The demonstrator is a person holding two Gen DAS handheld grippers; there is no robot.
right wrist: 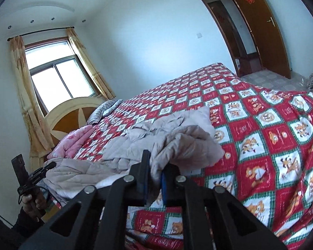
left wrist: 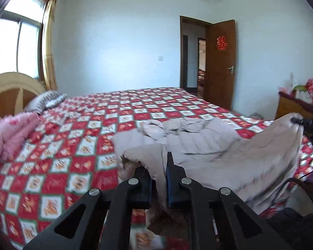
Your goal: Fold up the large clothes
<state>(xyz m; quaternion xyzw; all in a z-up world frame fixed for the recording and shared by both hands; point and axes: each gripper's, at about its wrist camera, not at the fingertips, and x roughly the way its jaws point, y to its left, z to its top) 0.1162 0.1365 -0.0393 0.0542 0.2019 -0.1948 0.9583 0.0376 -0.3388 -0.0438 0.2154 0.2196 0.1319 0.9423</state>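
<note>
A large beige quilted coat (left wrist: 208, 143) lies crumpled on the near side of the bed; it also shows in the right wrist view (right wrist: 167, 137). My left gripper (left wrist: 159, 166) is shut on one edge of the coat, cloth pinched between its fingers. My right gripper (right wrist: 156, 166) is shut on another edge of the coat. The right gripper shows in the left wrist view (left wrist: 302, 121), lifting a corner of the coat at the right. The left gripper shows in the right wrist view (right wrist: 47, 166), holding the coat at the left.
The bed has a red and white checked bedspread (left wrist: 77, 137). A folded pink blanket (left wrist: 12, 133) and a striped pillow (left wrist: 46, 101) lie by the wooden headboard (left wrist: 10, 89). A wooden cabinet (left wrist: 292, 106) stands at the right. The brown door (left wrist: 220, 62) is open.
</note>
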